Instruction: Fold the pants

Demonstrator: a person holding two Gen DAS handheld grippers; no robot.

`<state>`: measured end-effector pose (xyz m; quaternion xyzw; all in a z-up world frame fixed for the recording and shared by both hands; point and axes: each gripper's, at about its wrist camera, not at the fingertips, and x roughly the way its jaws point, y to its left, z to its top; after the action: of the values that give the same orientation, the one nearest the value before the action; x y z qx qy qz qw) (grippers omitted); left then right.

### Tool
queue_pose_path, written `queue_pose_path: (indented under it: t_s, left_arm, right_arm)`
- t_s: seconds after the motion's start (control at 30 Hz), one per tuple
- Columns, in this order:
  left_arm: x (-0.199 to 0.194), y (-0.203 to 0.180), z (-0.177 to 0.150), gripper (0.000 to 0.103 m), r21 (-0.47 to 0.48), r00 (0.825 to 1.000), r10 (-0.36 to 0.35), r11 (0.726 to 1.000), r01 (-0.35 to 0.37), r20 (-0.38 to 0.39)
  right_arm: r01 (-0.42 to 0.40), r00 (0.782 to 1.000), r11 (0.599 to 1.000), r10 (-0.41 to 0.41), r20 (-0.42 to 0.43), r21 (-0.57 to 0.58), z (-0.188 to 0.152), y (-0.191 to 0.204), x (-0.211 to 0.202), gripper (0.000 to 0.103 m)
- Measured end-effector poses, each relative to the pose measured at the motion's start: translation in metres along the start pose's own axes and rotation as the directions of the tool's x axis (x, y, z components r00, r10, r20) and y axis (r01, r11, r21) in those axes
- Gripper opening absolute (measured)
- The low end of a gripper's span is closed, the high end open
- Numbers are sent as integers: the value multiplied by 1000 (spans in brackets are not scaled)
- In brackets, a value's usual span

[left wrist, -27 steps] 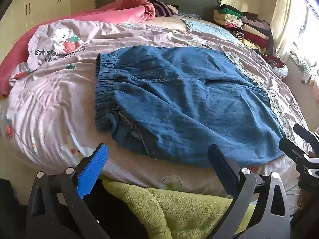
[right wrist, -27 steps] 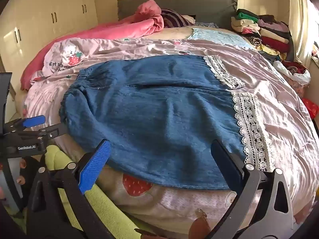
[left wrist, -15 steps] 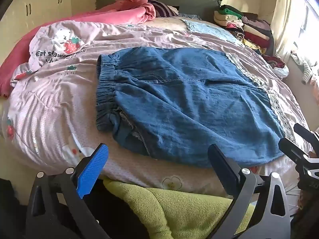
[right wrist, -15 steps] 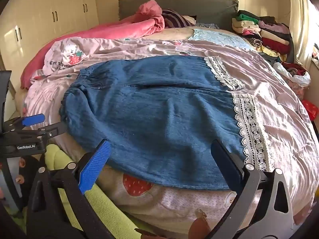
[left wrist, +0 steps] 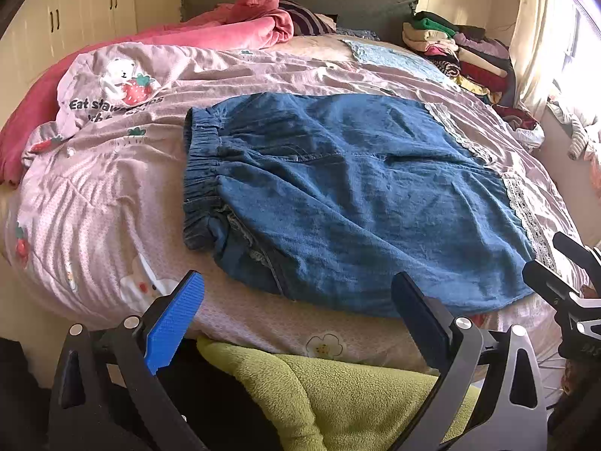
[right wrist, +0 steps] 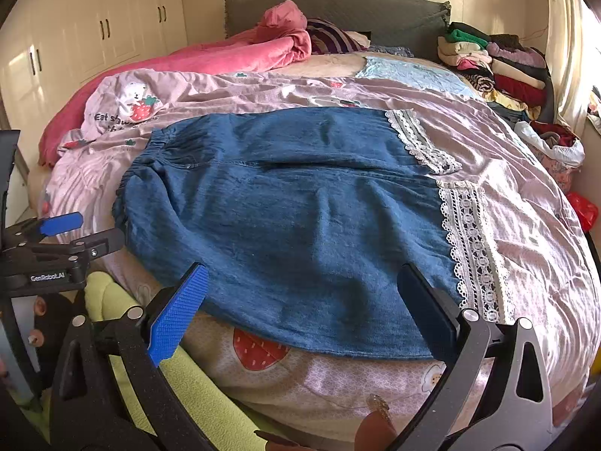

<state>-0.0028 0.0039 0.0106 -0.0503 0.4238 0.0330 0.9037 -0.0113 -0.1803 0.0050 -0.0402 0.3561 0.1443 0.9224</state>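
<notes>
Both tongs (left wrist: 296, 312) (right wrist: 300, 300) hover spread, seemingly just short of pants (left wrist: 357, 195).

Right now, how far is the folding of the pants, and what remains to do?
Done: the blue pants lie spread flat on the pink bedcover, waistband to the left, lace hems to the right. In hand: nothing; the left tongs and right tongs are both open at the near edge, apart from the cloth. Left: every fold; no fold shows yet.
</notes>
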Motion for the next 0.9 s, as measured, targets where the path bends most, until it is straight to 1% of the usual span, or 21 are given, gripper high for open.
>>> queue_pose_path:
  t_s: [0.9]
  left_arm:
    - [-3, 1, 1, 99, -4, 1000, 13, 1000, -13, 10]
  right_arm:
    - [-18, 1000, 1000, 18, -2, -18, 2, 7, 4, 95]
